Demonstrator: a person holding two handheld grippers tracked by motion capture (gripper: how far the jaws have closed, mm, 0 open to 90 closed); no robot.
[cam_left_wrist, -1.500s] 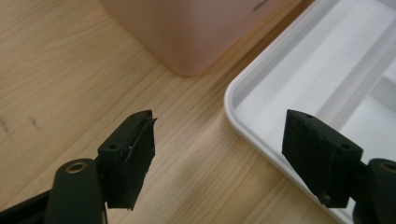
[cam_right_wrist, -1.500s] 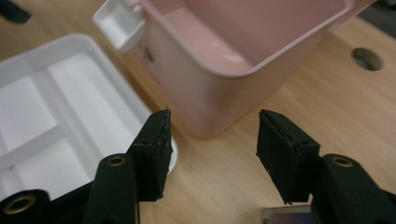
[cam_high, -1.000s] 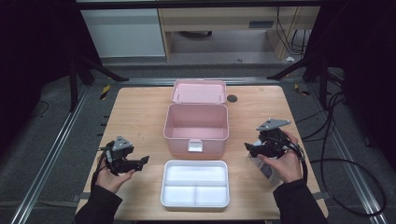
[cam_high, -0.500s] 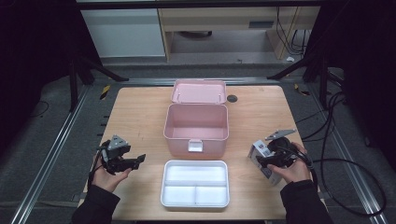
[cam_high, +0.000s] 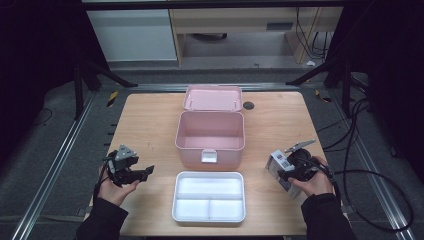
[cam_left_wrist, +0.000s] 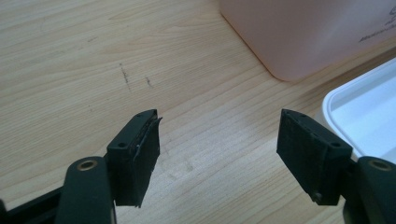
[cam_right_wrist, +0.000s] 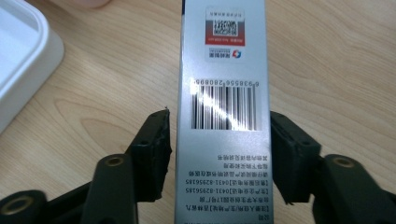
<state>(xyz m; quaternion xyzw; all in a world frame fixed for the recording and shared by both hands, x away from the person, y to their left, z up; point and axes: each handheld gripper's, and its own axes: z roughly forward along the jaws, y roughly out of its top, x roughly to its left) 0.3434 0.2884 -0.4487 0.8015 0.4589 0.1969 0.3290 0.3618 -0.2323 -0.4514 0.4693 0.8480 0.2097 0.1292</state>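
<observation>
A silver carton (cam_high: 276, 165) with a barcode lies on the wooden table at the right; in the right gripper view the carton (cam_right_wrist: 224, 60) runs lengthwise between my jaws. My right gripper (cam_high: 283, 173) (cam_right_wrist: 219, 126) straddles it and its jaws have just been closing. One pad touches the carton's side, the other stands a sliver off. My left gripper (cam_high: 145, 172) (cam_left_wrist: 217, 135) rests low over bare wood at the left, open with nothing between its jaws.
An open pink box (cam_high: 210, 137) (cam_left_wrist: 303, 32) stands mid-table with its lid (cam_high: 212, 97) lying behind it. A white divided tray (cam_high: 175, 200) (cam_left_wrist: 364, 107) (cam_right_wrist: 23, 60) sits in front of it, between the two hands. A small dark disc (cam_high: 248, 105) lies near the far edge.
My right hand has dropped toward the table and its jaws have narrowed around the silver carton. The left hand has stayed where it was.
</observation>
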